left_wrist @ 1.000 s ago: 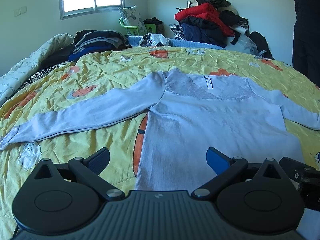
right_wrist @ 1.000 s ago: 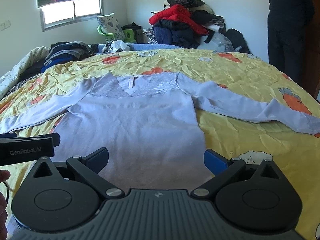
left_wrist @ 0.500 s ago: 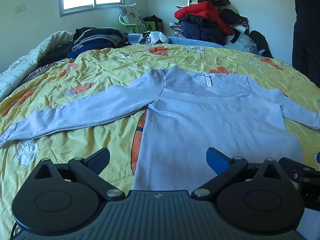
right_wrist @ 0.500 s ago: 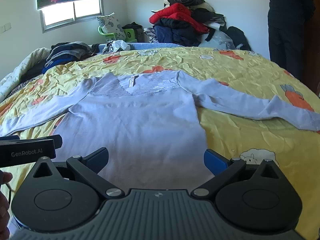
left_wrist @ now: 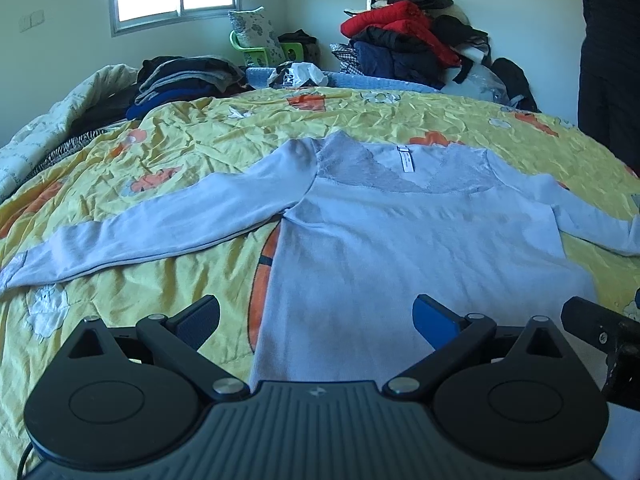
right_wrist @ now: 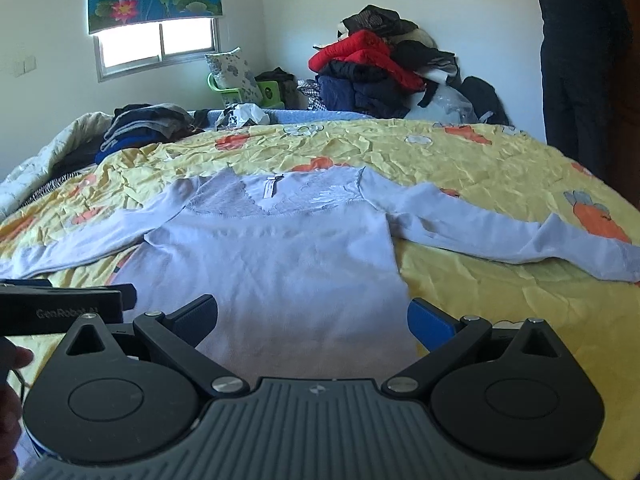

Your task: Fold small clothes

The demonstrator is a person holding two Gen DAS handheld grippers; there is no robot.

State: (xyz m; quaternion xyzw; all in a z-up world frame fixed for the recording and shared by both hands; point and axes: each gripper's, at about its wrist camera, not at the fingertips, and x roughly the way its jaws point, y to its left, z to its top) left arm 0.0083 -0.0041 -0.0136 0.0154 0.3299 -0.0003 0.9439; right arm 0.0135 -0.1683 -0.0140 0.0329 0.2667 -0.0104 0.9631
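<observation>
A pale lavender knit top (left_wrist: 420, 240) with a lace yoke lies flat, sleeves spread, on the bed's crinkled yellow cartoon-print quilt (left_wrist: 208, 132). Left gripper (left_wrist: 316, 316) and right gripper (right_wrist: 312, 316) hover at its hem, jaws wide apart, holding nothing. Heaped red and dark jackets (right_wrist: 372, 68) and folded clothes (left_wrist: 180, 80) crowd the far edge

The only legible text is the brand marking "GenRobot.AI", printed in pale letters on the black side of the left gripper (right_wrist: 64, 312), visible at 9 o'clock in the right wrist view. The white neck label (left_wrist: 405, 159) on the sweater (left_wrist: 400, 248), at 12 o'clock, carries print too small to read.
</observation>
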